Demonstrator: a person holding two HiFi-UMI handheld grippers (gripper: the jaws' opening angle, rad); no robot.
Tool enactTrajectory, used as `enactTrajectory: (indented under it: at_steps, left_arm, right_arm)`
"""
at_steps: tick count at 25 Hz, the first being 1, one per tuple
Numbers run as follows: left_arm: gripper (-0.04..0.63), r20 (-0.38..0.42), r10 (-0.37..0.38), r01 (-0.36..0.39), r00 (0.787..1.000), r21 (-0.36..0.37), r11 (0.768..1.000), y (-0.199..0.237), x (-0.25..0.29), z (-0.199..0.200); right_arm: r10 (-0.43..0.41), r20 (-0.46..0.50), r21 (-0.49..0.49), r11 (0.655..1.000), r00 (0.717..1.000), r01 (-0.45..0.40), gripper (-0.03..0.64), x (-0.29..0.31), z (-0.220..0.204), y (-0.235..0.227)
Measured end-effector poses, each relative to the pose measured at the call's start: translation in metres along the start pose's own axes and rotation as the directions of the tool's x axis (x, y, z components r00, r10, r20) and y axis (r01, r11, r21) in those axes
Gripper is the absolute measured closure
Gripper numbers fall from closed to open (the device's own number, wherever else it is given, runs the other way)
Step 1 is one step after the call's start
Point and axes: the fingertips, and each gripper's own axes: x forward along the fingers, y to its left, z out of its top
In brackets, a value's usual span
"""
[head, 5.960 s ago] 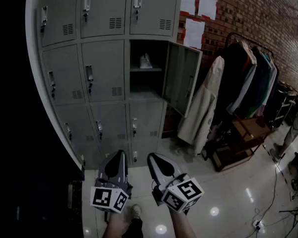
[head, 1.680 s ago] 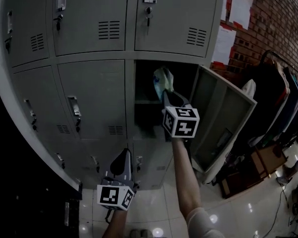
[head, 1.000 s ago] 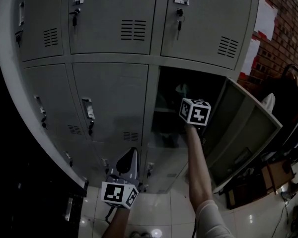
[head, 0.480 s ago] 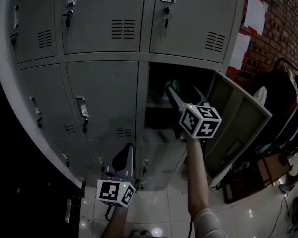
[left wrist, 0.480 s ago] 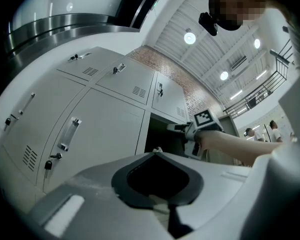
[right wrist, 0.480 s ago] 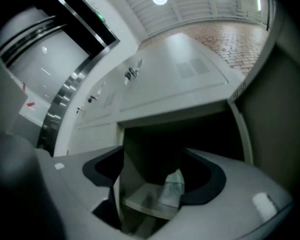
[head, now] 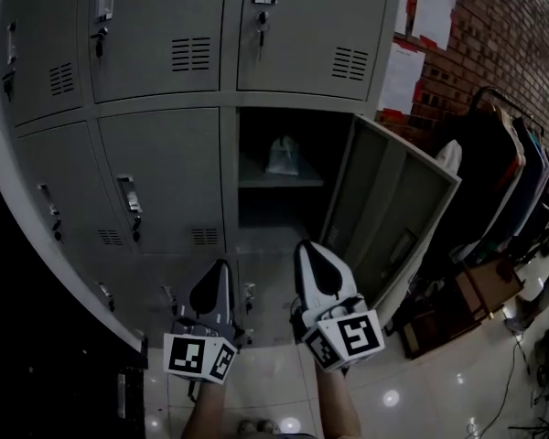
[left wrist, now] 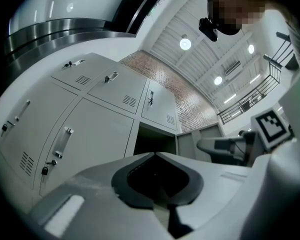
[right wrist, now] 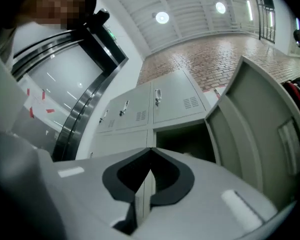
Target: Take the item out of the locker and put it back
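locker bank (head: 165, 154): grey, fills 9 to 12 o'clock. open door (head: 384, 208): swung toward 3 o'clock. right gripper (head: 307, 247): 6 o'clock, tips together, holds nothing. left gripper (head: 219, 267): 7 o'clock, tips together, holds nothing. pale bundle (head: 283, 156): on shelf (head: 256, 183) inside the open locker, 12 o'clock, well apart from both grippers.

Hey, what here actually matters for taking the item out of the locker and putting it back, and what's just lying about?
Job: open locker, white item inside, right gripper, left gripper.
Lying about: coat rack, papers, closed lockers.
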Motion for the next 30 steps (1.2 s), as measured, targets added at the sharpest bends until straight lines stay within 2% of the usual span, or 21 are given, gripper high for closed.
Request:
enactTrajectory:
  at_steps: [4,11,15,19,25,30]
  left_arm:
    - [0.592,-0.01,-0.022,0.022,1.0,0.007,1.0,-0.013,-0.008,0.001]
    - [0.592,-0.022,-0.017,0.017,1.0,-0.002,1.0,-0.025,-0.022,0.006]
    - [0.592,-0.012,-0.002,0.001,1.0,-0.03,1.0,-0.035,-0.036,0.011]
    - [0.592,0.004,-0.033,0.033,0.999,-0.04,0.999,-0.059,-0.061,0.008]
    - [0.592,-0.028,-0.048,0.046,0.998,-0.053,0.998,-0.096,-0.15,-0.002]
    - [0.592,-0.031,-0.045,0.043,0.999,-0.057,0.997,-0.133,-0.264,0.019]
  right_arm:
    - [-0.027,-0.079,0.104,0.994,0.997,0.035,0.615,-0.032,-0.04,0.005]
    - [-0.024,-0.104,0.094,0.995,0.994,0.034,0.615,-0.054,-0.033,0.009]
    - [0.026,-0.14,0.12,0.993,0.99,-0.009,0.615,-0.075,-0.037,0.025]
    - [0.039,-0.128,0.121,0.992,0.991,-0.024,0.615,-0.105,-0.036,0.038]
    - [0.027,-0.139,0.144,0.99,0.99,-0.007,0.615,-0.183,-0.037,0.081]
    - [0.031,-0.133,0.173,0.985,0.991,-0.007,0.615,-0.273,-0.021,0.154]
